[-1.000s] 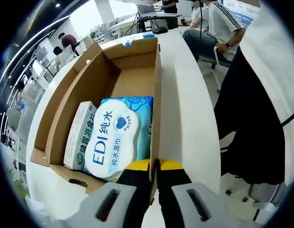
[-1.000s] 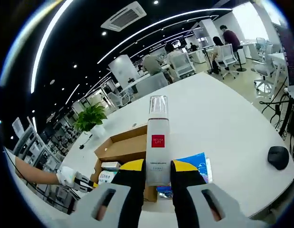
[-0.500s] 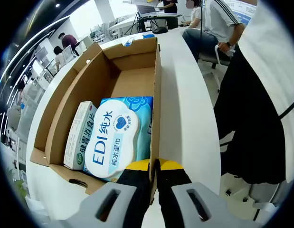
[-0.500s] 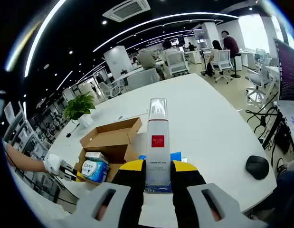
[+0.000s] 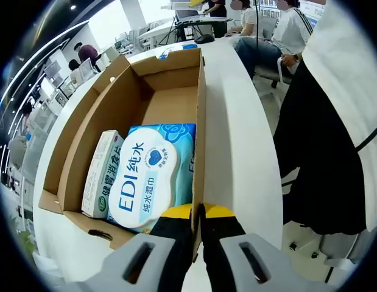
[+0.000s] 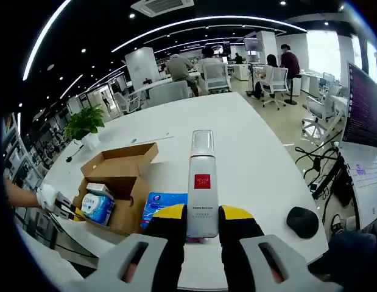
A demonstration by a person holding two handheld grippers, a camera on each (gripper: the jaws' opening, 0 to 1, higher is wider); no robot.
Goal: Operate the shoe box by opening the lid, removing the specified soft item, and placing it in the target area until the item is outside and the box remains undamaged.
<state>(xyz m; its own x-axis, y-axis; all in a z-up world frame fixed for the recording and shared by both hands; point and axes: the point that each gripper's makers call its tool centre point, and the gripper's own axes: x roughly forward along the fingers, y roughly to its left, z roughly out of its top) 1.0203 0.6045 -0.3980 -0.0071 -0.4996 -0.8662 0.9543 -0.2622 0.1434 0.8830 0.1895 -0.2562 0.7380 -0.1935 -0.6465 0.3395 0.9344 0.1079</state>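
Yellow-tipped jaws of the left hand-held gripper [image 5: 198,214] are pinched tight on the near corner of the shoe box's [image 5: 200,131] right wall. Just past them, inside the open cardboard box, a blue-and-white wet wipes pack [image 5: 153,174] lies flat, with a slim white and green carton [image 5: 102,172] pressed against its left side; the far half of the box floor is bare. A person in dark trousers [image 5: 322,158] stands close against the surface's [image 5: 240,146] right edge, and people sit further back.

The right hand-held gripper [image 6: 202,214] is clenched on an upright white bottle [image 6: 202,185] with a red label and clear cap. Beyond it a blue pouch [image 6: 165,201] lies on the white surface beside the box, and a black mouse [image 6: 303,221] sits off to the right. A potted plant [image 6: 84,124] stands at the far left edge.
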